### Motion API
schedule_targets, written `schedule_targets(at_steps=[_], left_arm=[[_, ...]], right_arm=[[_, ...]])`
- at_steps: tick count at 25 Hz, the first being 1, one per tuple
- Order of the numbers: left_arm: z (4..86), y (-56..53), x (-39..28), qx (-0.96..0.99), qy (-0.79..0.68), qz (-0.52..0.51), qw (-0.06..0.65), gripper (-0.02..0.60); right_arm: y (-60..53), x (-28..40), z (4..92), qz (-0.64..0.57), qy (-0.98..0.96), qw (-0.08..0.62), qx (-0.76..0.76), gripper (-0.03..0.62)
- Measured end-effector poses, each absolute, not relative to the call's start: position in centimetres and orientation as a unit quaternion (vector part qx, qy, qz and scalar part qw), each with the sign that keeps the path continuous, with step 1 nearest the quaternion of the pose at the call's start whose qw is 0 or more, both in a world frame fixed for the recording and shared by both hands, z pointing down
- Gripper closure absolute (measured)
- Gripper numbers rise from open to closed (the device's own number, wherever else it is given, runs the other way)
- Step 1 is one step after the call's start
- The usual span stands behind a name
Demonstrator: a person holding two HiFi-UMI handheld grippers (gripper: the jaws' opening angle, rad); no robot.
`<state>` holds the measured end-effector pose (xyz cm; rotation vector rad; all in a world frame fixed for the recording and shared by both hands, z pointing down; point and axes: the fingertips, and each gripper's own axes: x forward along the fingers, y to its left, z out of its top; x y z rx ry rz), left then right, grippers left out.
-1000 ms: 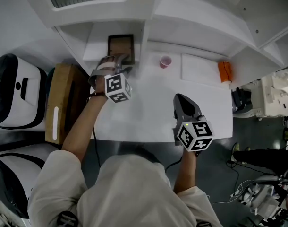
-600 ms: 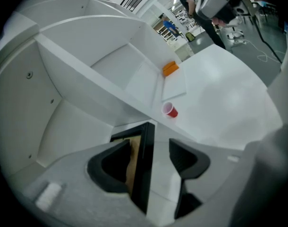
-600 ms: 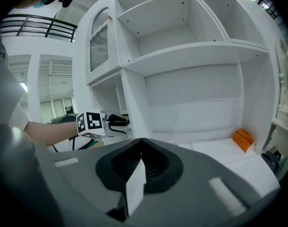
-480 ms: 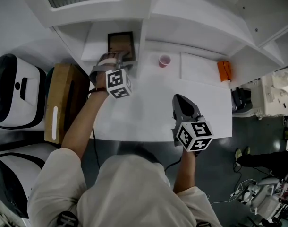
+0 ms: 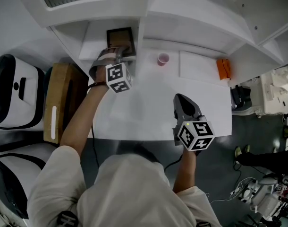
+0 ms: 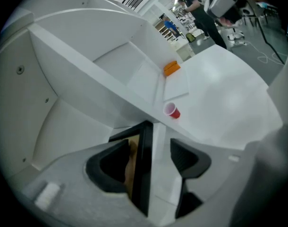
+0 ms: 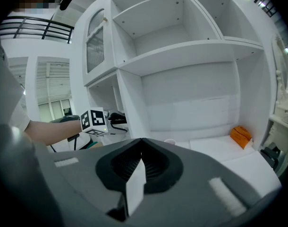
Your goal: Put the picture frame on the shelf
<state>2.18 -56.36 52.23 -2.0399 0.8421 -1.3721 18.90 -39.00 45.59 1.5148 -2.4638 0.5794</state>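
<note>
The picture frame, dark-edged with a brownish picture, stands upright in the low left compartment of the white shelf. In the left gripper view I see the frame edge-on between the jaws. My left gripper reaches into that compartment and its jaws are opening: the left pad lies close to the frame's face, while a white gap shows between the frame and the right pad. My right gripper hovers over the white table near its front edge, shut and holding nothing.
A pink cup stands on the table by the shelf's upright. A white sheet and an orange thing lie to its right. A wooden board and white machines stand left of the table.
The left gripper has pushed a little farther toward the shelf, and the frame stands slightly deeper in the compartment. The right gripper has stayed in place.
</note>
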Motion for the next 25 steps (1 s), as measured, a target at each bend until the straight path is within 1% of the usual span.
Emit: schedule_targets(at_steps=[8, 15, 23, 25], left_arm=[[52.4, -57.2, 2.5, -0.760, 0.301, -0.517, 0.255, 0.272], [52.4, -57.9, 2.3, -0.761, 0.296, -0.520, 0.250, 0.268], [53.0, -57.9, 2.5, -0.772, 0.267, -0.528, 0.233, 0.201], [53.1, -57.7, 2.7, -0.777, 0.266, -0.520, 0.237, 0.169]], right_arm=[[-38.7, 18.8, 46.0, 0.200, -0.830, 0.098, 0.511, 0.588], [-38.4, 18.7, 45.8, 0.197, -0.829, 0.101, 0.513, 0.588], [-37.2, 18.9, 45.5, 0.190, -0.829, 0.106, 0.515, 0.588], [-36.9, 19.2, 45.4, 0.188, -0.828, 0.106, 0.517, 0.588]])
